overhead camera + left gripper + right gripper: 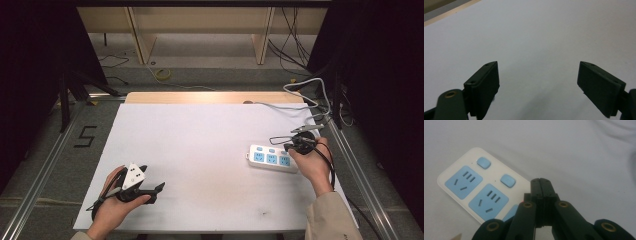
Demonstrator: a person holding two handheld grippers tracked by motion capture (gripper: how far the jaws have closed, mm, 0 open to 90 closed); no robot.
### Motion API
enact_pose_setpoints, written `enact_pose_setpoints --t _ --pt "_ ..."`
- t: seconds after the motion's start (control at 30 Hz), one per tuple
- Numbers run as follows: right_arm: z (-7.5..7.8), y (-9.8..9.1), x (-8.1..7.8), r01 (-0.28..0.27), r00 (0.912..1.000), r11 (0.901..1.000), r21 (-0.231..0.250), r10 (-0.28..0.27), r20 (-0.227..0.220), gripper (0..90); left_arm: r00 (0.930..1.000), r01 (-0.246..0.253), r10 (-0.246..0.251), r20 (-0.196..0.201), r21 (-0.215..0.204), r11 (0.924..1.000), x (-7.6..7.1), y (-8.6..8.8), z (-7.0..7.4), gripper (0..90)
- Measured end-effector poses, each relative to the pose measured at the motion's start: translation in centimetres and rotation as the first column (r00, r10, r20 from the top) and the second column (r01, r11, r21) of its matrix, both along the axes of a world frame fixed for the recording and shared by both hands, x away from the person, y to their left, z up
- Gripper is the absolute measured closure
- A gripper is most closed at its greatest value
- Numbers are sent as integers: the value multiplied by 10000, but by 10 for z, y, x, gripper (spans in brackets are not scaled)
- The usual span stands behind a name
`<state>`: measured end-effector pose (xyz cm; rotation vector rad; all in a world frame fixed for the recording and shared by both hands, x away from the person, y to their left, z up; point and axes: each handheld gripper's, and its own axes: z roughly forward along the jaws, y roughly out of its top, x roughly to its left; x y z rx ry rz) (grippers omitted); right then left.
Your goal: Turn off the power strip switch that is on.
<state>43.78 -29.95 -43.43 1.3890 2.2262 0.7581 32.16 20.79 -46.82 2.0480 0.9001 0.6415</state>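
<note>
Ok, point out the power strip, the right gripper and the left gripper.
power strip (270, 158): high view, on its middle blue socket.
right gripper (540, 181): right gripper view, at the shut jaw tips.
left gripper (537, 82): left gripper view, midway between the open jaw tips.

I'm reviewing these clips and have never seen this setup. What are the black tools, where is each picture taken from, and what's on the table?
A person holds a hand-held two-jaw gripper in each hand; there is no robot arm. The high view looks down on a white table. The other two come from cameras riding on each gripper. The left gripper rests near the table's front left; its own view shows the jaws wide apart above bare surface. The right gripper has its jaws closed together, holding nothing, tips over a white power strip with blue sockets and blue buttons. A small red light glows beside the jaws. Cables trail at the far right.
</note>
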Motion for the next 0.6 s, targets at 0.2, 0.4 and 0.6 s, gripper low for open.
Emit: enact_pose_setpoints --t 0.2,0.4,0.6 --pt "-1 0 2 10 10000 10000 -16 -11 -83 900 10000 7 -7 -6 25 10000 0 0 0 176" --pt "-2 0 3 36 9997 10000 -43 -37 -222 900 10000 9 -9 -7 30 10000 0 0 0 176" --pt "-3 1 5 -24 9994 10000 -88 21 -342 900 10000 10 -10 -2 23 10000 0 0 0 176"
